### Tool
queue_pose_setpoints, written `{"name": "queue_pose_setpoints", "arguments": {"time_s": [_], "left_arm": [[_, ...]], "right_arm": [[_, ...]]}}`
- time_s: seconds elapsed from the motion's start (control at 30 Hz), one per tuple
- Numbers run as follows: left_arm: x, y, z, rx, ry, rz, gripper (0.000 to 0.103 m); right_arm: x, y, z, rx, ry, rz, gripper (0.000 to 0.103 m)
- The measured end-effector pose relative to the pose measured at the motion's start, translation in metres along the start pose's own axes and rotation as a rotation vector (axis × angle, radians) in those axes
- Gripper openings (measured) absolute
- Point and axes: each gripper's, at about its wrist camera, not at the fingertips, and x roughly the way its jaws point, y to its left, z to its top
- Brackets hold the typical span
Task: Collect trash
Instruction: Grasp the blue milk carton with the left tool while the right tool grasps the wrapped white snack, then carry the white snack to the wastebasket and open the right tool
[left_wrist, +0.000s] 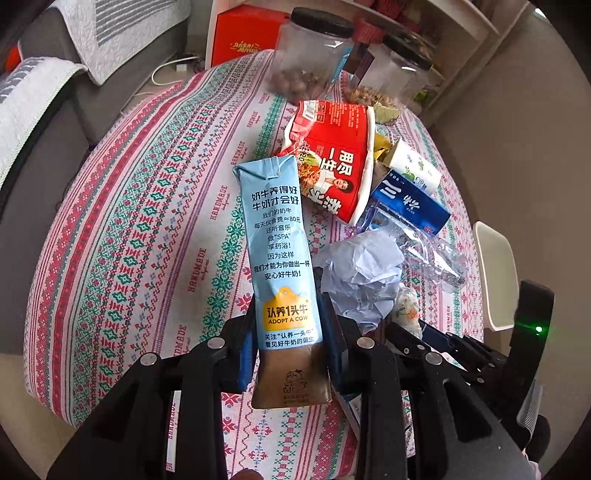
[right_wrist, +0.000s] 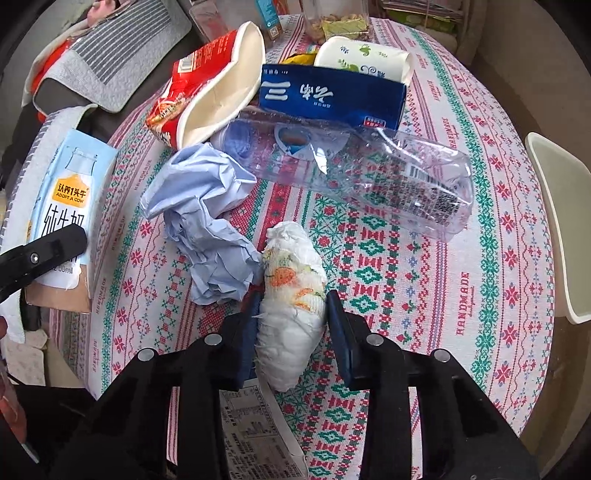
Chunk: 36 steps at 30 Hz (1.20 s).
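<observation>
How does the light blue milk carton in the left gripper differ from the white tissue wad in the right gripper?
The light blue milk carton is a tall, flat-sided printed box; the white tissue wad with orange print is soft, rounded and crumpled. The carton sticks far out beyond the left gripper; the wad reaches only a little past the right gripper. The carton's lower end is brown; the wad is mostly white. Each sits between a gripper's fingers, over the patterned tablecloth.

The round table carries a crushed bottle, blue crumpled paper, a red noodle cup, and jars at the far edge.
</observation>
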Motion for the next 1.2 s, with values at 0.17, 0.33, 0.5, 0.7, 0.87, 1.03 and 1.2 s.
{"name": "queue_pose_setpoints", "arguments": {"time_s": [0.17,0.33,0.5,0.7,0.87,1.03,1.2], "left_arm": [[-0.007,-0.007,0.003,0.009,-0.035,-0.006,0.031],[-0.017,-0.019,0.003,0.029,-0.082,-0.007,0.031],[-0.024,-0.034,0.003,0.054,-0.125,-0.015,0.031],[-0.035,-0.061,0.001,0.116,-0.201,-0.030,0.031],[-0.044,-0.091,-0.001,0.170,-0.254,-0.060,0.031],[-0.046,-0.127,0.001,0.223,-0.266,-0.081,0.031],[-0.044,-0.158,0.003,0.253,-0.265,-0.110,0.031]], "right_arm": [[-0.036,-0.011,-0.003,0.011,-0.088,0.029,0.034],[-0.073,-0.022,-0.005,0.021,-0.191,0.025,0.034],[-0.094,-0.040,-0.004,0.038,-0.298,-0.006,0.034],[-0.123,-0.052,0.002,0.052,-0.421,-0.080,0.034],[-0.146,-0.071,0.003,0.066,-0.495,-0.158,0.034],[-0.162,-0.100,0.009,0.094,-0.509,-0.238,0.034],[-0.182,-0.138,0.022,0.123,-0.537,-0.322,0.034]]}}
